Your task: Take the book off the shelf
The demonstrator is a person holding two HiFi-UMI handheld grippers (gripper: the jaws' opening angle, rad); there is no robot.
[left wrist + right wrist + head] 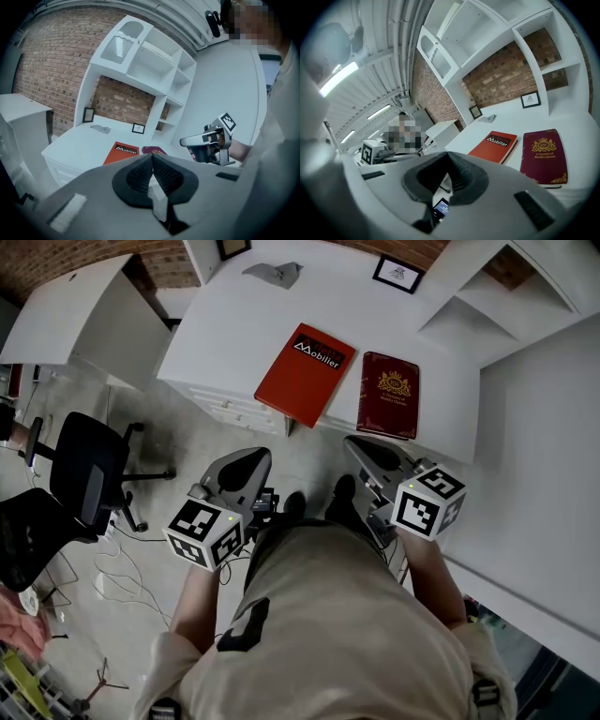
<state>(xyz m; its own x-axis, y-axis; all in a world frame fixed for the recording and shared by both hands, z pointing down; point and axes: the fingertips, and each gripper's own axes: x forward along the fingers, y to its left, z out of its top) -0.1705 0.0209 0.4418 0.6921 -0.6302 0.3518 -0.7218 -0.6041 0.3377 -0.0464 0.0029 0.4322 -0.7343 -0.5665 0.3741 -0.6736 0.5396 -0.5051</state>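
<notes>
Maroon book (388, 395): lies flat and closed on the white desk (234, 324), gold crest on the cover facing up, its near edge at the desk's front edge. It is not on the shelf.
Orange book (306, 373): flat on the desk just to the left of the maroon book, turned at an angle to it. The two do not touch.
Shelf unit (487, 296): white, rises behind and to the right of the maroon book. The compartments in view hold no book.
Right gripper (361, 448): held in front of the maroon book's near edge, off the desk, pointing towards the book.
Right fingers (461, 173): closed pad to pad, nothing between them. In the right gripper view the maroon book lies ahead and to the right of the tips, clear of them.
Left gripper (251, 461): held well to the left of the maroon book, in front of the desk and below the orange book's near corner.
Left fingers (140, 176): closed, pads together, empty. In the left gripper view the maroon book shows beyond the tips, well apart from them.
Picture frame (397, 274): small, at the back of the desk, behind the maroon book.
Grey cloth (277, 274): at the back of the desk, left of the frame.
</notes>
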